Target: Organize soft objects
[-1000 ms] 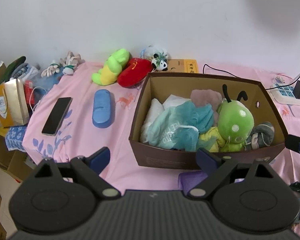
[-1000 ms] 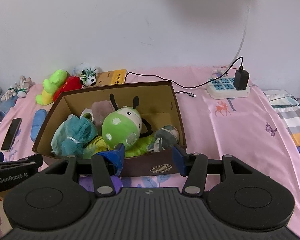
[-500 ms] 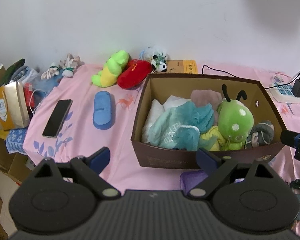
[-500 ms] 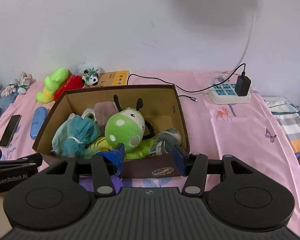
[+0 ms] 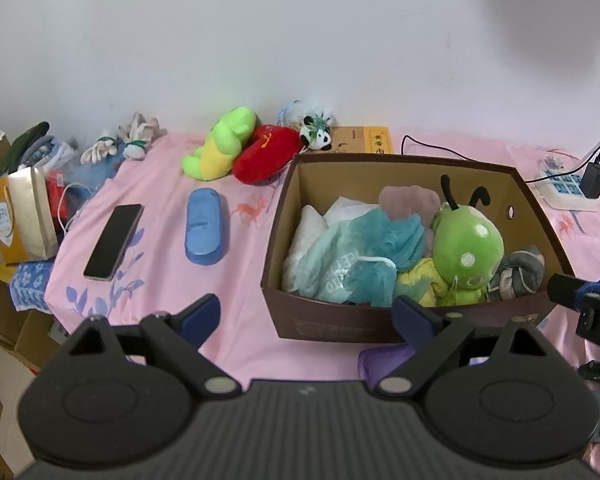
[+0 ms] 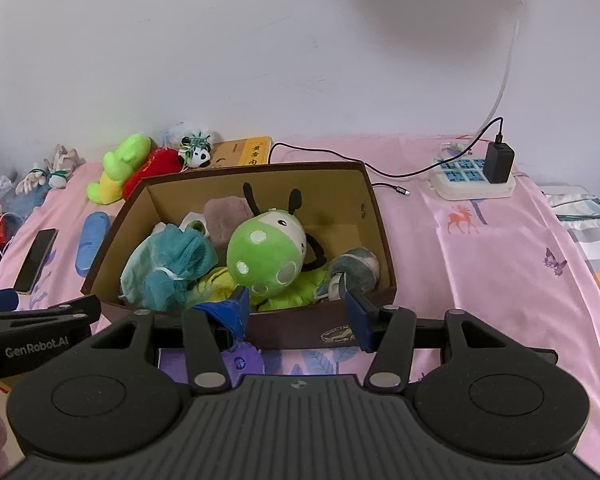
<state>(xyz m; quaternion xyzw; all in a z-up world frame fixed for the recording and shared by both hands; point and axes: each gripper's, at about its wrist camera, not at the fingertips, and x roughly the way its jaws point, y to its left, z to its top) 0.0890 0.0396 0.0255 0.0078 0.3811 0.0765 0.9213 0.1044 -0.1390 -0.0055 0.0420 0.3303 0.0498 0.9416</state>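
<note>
A brown cardboard box [image 5: 340,326] [image 6: 380,216] stands on the pink bed. It holds a green bug plush [image 5: 466,246] [image 6: 266,258], teal cloth [image 5: 360,256] [image 6: 172,260], white cloth, a mauve cloth and a grey rolled item [image 5: 520,272]. A green-yellow plush [image 5: 220,148] [image 6: 118,168], a red plush [image 5: 266,158] and a small panda [image 5: 318,136] lie behind the box. My left gripper [image 5: 306,312] is open and empty, before the box's near left corner. My right gripper [image 6: 298,310] is open and empty at the box's near wall.
A phone [image 5: 114,242], a blue case [image 5: 206,232], gloves [image 5: 118,144] and a paper bag [image 5: 20,216] are on the left. A power strip with charger [image 6: 476,176] and its cable lie right. A purple item [image 5: 384,362] lies before the box.
Both grippers have drawn slightly back and up from the box; the view has shifted a little. Nothing was taken hold of or let go.
</note>
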